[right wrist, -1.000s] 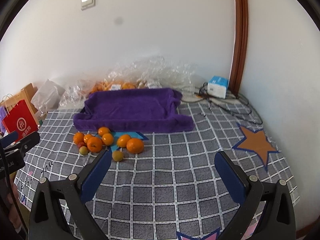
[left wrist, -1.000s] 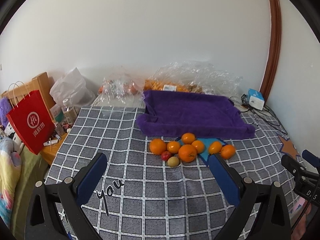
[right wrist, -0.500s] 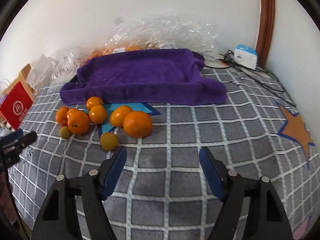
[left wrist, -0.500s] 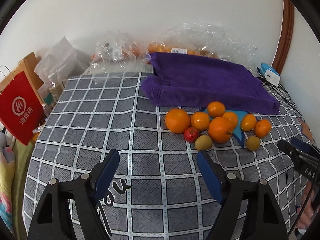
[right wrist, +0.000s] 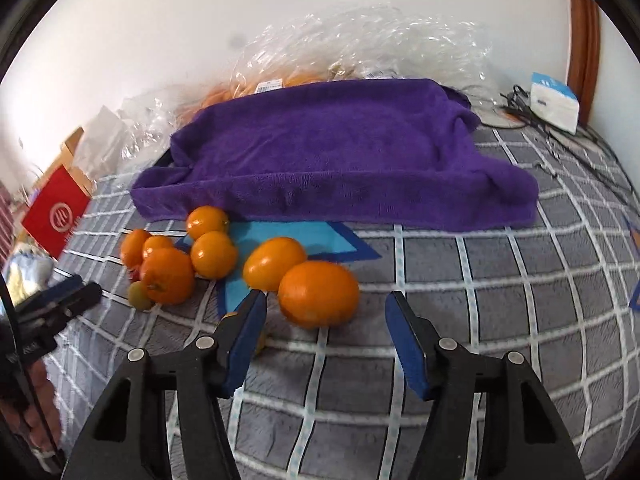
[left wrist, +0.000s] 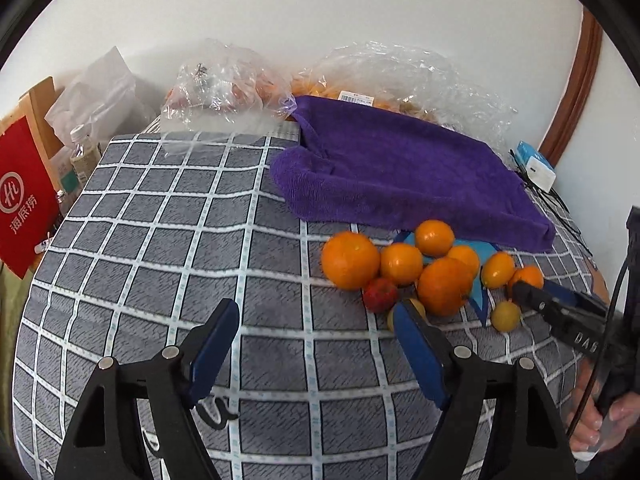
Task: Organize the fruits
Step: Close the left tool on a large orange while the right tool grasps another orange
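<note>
Right wrist view: the right hand-held gripper sits low centre of frame, blue pads apart and closing. Nothing is pressed between them yet. The large, slightly oval orange fruit lies just ahead of the pad tips, centre of frame, a little toward the left pad. Its long axis runs roughly left to right across the frame, i.e. across the gap between the pads. It rests on the grey checked cloth of the worktop, beside a smaller oval orange fruit to its upper left; whether the two touch I cannot tell.

The rest of the cluster of orange fruits lies at left of frame, in front of the purple towel-covered tray, which fills the upper middle.

Left wrist view: the left hand-held gripper has pads well apart, with only bare cloth between them. A small yellowish round fruit is half hidden behind its right pad tip. The cluster lies up and to the right of this gripper.

Judgement: the right hand is nearer the large orange and already lined up on it. A short advance forward would put the fruit between the pads. The pads would then meet its longer dimension, so the grip needs to be centred, with the neighbouring fruit kept clear of the left pad.
</note>
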Available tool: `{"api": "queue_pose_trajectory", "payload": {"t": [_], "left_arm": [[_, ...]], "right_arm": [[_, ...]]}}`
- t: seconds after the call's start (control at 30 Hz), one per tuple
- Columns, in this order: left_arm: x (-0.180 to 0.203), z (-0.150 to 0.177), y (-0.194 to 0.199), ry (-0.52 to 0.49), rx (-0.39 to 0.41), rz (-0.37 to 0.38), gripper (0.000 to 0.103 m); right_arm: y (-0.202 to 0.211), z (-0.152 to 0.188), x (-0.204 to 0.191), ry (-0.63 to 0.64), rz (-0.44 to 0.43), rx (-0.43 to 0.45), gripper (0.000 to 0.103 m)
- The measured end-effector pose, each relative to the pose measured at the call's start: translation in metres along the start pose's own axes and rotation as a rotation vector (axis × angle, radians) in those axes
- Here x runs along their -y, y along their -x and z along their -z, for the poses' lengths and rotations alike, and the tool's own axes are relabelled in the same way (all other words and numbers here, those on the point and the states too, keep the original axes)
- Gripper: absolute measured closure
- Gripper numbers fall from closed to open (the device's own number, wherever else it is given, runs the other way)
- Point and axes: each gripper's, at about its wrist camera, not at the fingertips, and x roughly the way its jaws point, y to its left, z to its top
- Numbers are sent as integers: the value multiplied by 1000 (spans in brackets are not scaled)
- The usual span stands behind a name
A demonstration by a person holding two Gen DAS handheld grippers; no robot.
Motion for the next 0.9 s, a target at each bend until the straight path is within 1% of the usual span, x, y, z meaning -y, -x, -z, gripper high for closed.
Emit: {"api": "queue_pose_trajectory", "payload": {"t": [0.03,0.07,0.17,0.27,0.3,0.37,0.43,0.5,0.53,0.63,0.67,0.77,0.83,0.9], "left_arm": [[0,-3,-2,11,0,2,25],[0,-6,-4,24,1,8,25],[0,-14,-13,51,6,38,25],[1,-20,-25,66,-4,58,26],[1,-22,-29,74,-10,71,31],[-1,-24,-37,91,-22,75,35],[-3,-24,-43,100,-31,69,44],[-8,-24,-48,130,-44,120,52],[-11,-24,-50,155,-47,142,54],[-11,-26,-51,157,-57,174,66],[-12,-26,-48,157,-58,172,66],[-16,-24,-40,154,-39,129,66],[-20,-23,-32,157,-27,114,66],[-22,-20,-29,151,-32,92,66]], "right_arm": [[-2,0,-1,12,-3,-3,55],[-4,0,-3,32,-8,-5,61],[-4,1,-4,75,-4,6,61],[5,1,7,66,0,29,61],[8,1,11,60,1,38,61],[14,-1,22,50,10,56,61],[17,-1,32,51,30,74,61],[14,-3,39,44,48,72,61],[11,-2,42,40,50,67,61],[3,1,47,19,31,58,61],[2,2,48,18,31,53,61],[5,2,47,26,36,70,61],[3,3,47,26,36,59,61],[2,3,48,16,23,60,61]]}}
